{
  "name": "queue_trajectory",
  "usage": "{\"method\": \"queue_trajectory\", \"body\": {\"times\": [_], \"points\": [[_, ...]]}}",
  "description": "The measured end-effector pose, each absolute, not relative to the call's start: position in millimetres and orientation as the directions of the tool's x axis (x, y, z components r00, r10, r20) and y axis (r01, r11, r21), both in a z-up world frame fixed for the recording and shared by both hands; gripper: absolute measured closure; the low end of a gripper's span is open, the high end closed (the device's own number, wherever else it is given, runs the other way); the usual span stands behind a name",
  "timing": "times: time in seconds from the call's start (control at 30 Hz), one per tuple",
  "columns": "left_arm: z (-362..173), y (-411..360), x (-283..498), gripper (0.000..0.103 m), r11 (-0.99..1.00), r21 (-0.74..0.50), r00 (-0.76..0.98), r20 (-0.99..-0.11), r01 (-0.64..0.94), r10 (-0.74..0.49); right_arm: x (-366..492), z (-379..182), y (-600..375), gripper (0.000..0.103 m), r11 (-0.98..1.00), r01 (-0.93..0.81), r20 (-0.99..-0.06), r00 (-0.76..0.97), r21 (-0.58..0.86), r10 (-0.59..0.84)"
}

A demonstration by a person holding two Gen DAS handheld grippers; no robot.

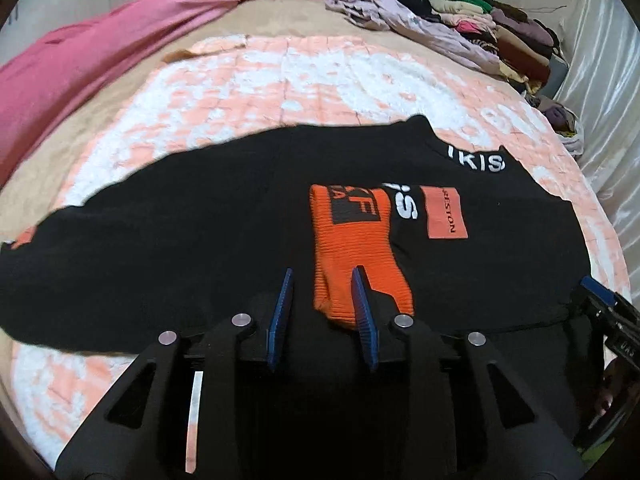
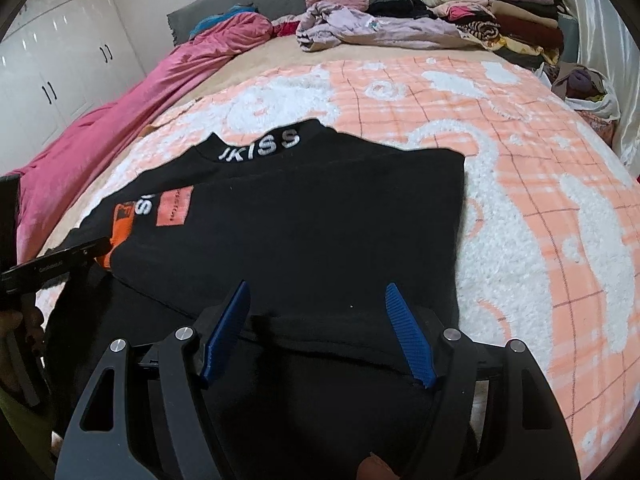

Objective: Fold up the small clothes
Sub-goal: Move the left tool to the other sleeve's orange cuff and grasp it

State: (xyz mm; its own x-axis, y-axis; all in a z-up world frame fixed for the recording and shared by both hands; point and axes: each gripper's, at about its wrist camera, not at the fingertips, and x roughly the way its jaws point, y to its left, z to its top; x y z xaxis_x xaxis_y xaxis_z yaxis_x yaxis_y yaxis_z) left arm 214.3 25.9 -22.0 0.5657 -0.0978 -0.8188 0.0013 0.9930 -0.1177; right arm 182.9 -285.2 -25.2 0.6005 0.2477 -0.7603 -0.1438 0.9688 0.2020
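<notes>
A black sweater point(image 1: 200, 240) with white lettering on the collar and orange patches lies flat on the bed. One sleeve is folded across it, ending in an orange ribbed cuff point(image 1: 352, 248). My left gripper point(image 1: 322, 278) hovers at the near end of that cuff, its jaws a little apart and the pads not pressing the cloth. In the right wrist view the sweater point(image 2: 320, 220) spreads ahead. My right gripper point(image 2: 316, 292) stands wide open over its near hem, with black cloth lying loose between the fingers. The orange cuff point(image 2: 120, 236) shows at far left.
A peach-and-white fleece blanket point(image 2: 520, 200) covers the bed. A pink quilt point(image 1: 100, 48) runs along the left side. Folded and loose clothes point(image 2: 500, 12) are piled at the headboard end. A bag of clothes point(image 2: 588, 92) sits at the right edge, and white wardrobes point(image 2: 60, 60) stand far left.
</notes>
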Motion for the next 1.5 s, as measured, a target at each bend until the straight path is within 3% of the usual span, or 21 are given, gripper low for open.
{"method": "queue_trajectory", "body": {"times": [0.3, 0.6, 0.83, 1.1, 1.2, 1.3, 1.37, 1.5], "points": [[4, 5, 196, 0.080, 0.984, -0.157, 0.597, -0.783, 0.082, -0.175, 173, -11, -290, 0.034, 0.967, -0.134, -0.728, 0.638, 0.215, 0.250], [-33, -30, 210, 0.076, 0.987, -0.081, 0.537, -0.831, 0.137, -0.143, 168, -29, -274, 0.034, 0.975, -0.128, -0.771, 0.596, 0.181, 0.222], [-33, -21, 210, 0.076, 0.983, -0.129, 0.534, -0.826, 0.134, -0.181, 174, -40, -276, 0.033, 0.975, -0.096, -0.786, 0.579, 0.200, 0.218], [-9, -4, 191, 0.059, 0.979, -0.155, 0.573, -0.794, 0.132, -0.203, 155, -17, -279, 0.024, 0.958, -0.063, -0.755, 0.602, 0.280, 0.260], [0, 5, 182, 0.047, 0.979, -0.160, 0.588, -0.782, 0.126, -0.204, 147, -4, -275, 0.020, 0.955, -0.070, -0.740, 0.616, 0.290, 0.270], [8, 18, 173, 0.046, 0.985, -0.146, 0.610, -0.773, 0.097, -0.175, 141, 10, -266, 0.016, 0.950, -0.091, -0.720, 0.632, 0.299, 0.287], [13, 29, 168, 0.028, 0.986, -0.146, 0.620, -0.767, 0.079, -0.163, 137, 21, -256, 0.014, 0.947, -0.116, -0.706, 0.641, 0.300, 0.302], [22, 49, 158, 0.027, 0.988, -0.149, 0.639, -0.755, 0.045, -0.143, 134, 40, -235, 0.011, 0.941, -0.163, -0.682, 0.655, 0.295, 0.327]]}}
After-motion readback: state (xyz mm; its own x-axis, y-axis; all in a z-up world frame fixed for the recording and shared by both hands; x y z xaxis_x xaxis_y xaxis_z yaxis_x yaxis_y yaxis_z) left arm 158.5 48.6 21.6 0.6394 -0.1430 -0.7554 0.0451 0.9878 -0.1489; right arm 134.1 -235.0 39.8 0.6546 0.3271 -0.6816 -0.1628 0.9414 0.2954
